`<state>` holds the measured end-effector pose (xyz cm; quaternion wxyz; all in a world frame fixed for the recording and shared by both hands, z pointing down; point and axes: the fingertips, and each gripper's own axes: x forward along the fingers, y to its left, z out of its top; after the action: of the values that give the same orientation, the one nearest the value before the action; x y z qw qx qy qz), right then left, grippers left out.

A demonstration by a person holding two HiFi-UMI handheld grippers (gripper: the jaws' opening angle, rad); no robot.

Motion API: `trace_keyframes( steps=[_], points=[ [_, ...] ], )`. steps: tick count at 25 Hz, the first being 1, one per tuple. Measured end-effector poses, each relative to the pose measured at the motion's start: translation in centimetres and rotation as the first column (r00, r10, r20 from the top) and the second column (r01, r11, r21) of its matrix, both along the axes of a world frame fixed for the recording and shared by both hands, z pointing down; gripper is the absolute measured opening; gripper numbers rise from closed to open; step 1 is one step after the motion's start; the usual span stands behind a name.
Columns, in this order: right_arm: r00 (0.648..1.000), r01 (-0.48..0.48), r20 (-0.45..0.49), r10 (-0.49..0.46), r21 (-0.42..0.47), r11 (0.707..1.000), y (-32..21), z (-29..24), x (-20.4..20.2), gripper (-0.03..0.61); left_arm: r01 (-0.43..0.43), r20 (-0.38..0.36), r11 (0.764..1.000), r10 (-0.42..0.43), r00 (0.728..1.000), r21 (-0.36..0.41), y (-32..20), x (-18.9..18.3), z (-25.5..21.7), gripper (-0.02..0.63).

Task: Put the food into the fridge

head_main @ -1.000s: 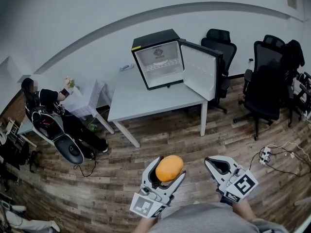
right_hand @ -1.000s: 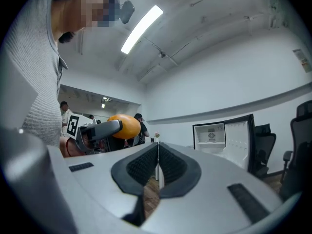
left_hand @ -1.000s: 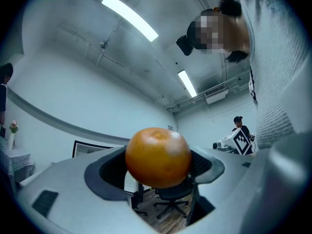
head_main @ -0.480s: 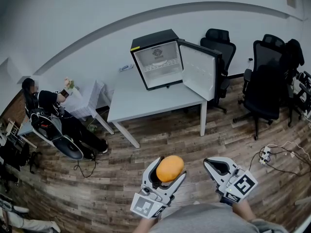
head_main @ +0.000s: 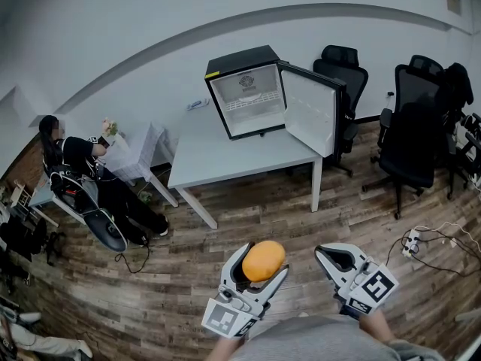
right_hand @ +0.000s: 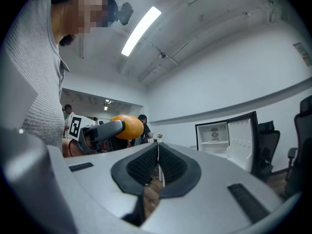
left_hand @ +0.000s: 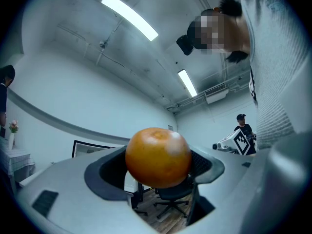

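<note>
Head view: the left gripper point(head_main: 264, 266) clamps a round orange fruit point(head_main: 263, 259), low over a wood-plank floor point(head_main: 248, 216). Well ahead, a small black fridge point(head_main: 240, 57) stands with its door open on a white table point(head_main: 218, 156). Black office chairs point(head_main: 342, 74) crowd its right, and a seated person point(head_main: 79, 171) is at its left.

Left gripper view: both pads press the fruit's sides.

Right gripper view: the right gripper point(right_hand: 158, 167) is closed on nothing (the emblem inside the fridge is too small to read).

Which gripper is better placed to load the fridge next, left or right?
Left. The left gripper is shut on the orange, and the fridge stands open on the table ahead. The right gripper is shut with nothing between its jaws.
</note>
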<state>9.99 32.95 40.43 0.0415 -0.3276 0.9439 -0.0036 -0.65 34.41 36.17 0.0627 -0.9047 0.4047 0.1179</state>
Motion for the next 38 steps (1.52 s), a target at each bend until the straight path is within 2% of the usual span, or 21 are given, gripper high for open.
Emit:
trace_keyframes(
  steps=[18, 29, 38],
  points=[
    [1.0, 0.008, -0.002, -0.008, -0.025, 1.0, -0.9, 0.8, 0.7, 0.014, 0.012, -0.007, 1.0, -0.013, 1.0, -0.023, -0.9, 0.3, 0.5, 0.365],
    [0.999, 0.029, -0.031, -0.029, -0.029, 0.999, -5.5, 1.0, -0.7, 0.014, -0.011, -0.03, 1.0, 0.011, 0.999, -0.009, -6.5, -0.7, 0.1, 0.365],
    [0.999, 0.011, -0.04, -0.012, -0.035, 0.999, -12.8, 0.7, -2.0, 0.014, -0.026, -0.025, 1.0, 0.026, 0.999, -0.014, -14.0, -1.9, 0.0, 0.364]
  ],
)
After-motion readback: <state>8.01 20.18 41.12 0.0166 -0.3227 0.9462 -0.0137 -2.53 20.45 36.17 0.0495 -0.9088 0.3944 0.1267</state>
